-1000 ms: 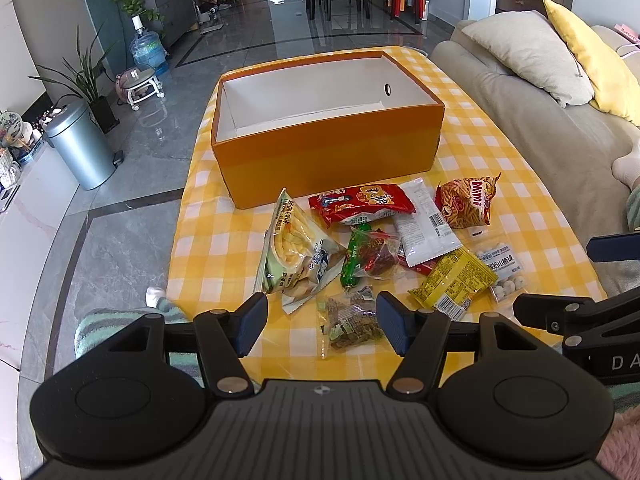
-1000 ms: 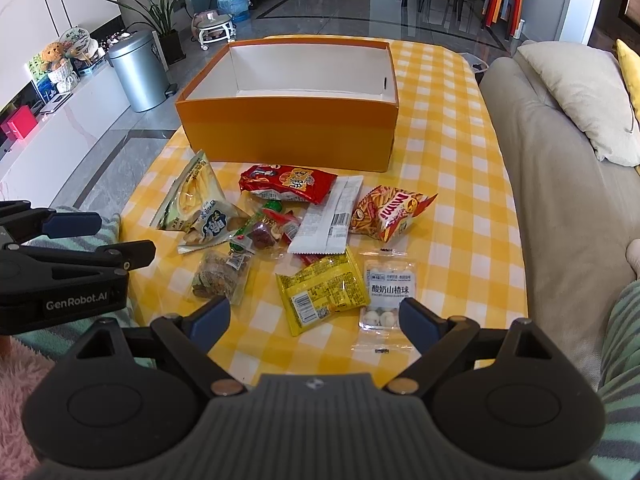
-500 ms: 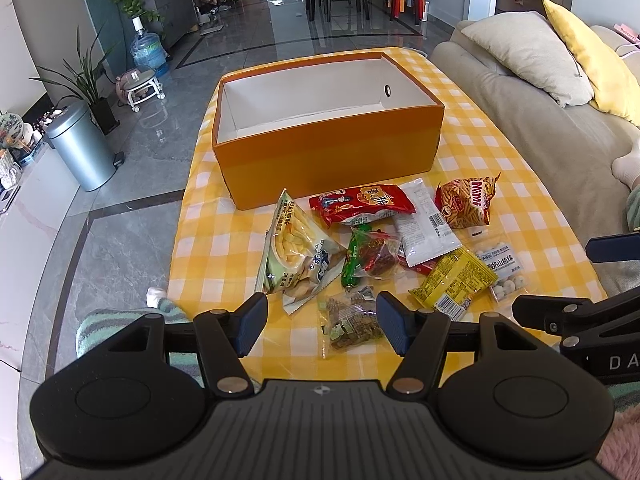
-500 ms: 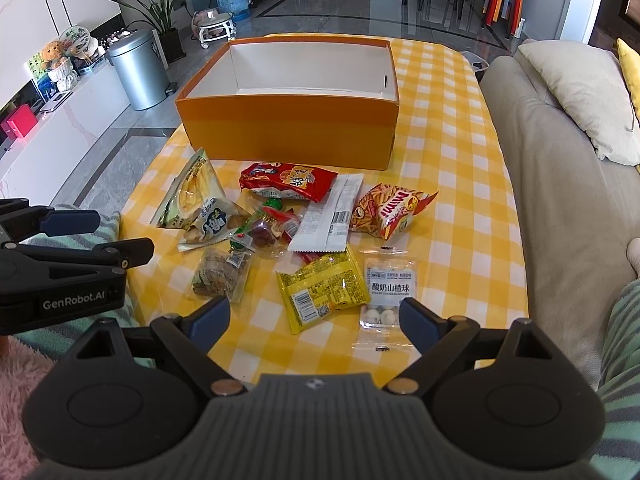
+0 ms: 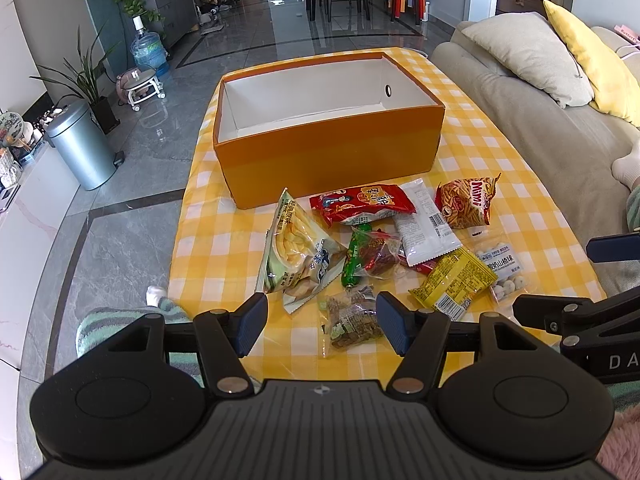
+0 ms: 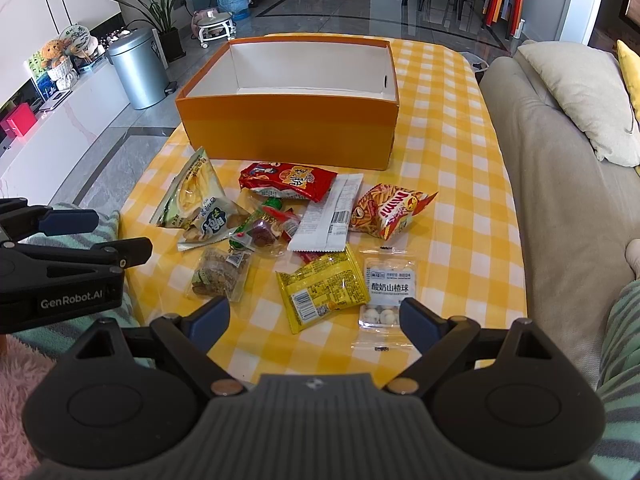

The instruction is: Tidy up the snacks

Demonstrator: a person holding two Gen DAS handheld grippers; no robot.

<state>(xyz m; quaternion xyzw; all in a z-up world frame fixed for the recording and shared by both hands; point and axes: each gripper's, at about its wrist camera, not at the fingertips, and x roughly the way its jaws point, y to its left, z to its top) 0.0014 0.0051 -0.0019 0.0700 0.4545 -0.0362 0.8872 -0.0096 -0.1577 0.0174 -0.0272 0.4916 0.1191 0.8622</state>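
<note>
Snacks point(image 5: 376, 240) lie just beyond the open left claw point(image 5: 322, 326).

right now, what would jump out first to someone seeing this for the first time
The big open orange cardboard box with a white inside sits at the far side of the yellow-and-white checked tablecloth, with nothing visible in it. In front of it lies a loose pile of snack packets, the red crinkly bag and the orange Mimi stick-snack bag brightest. Nearest the camera, the left gripper and right gripper both hang open, holding nothing.
</note>
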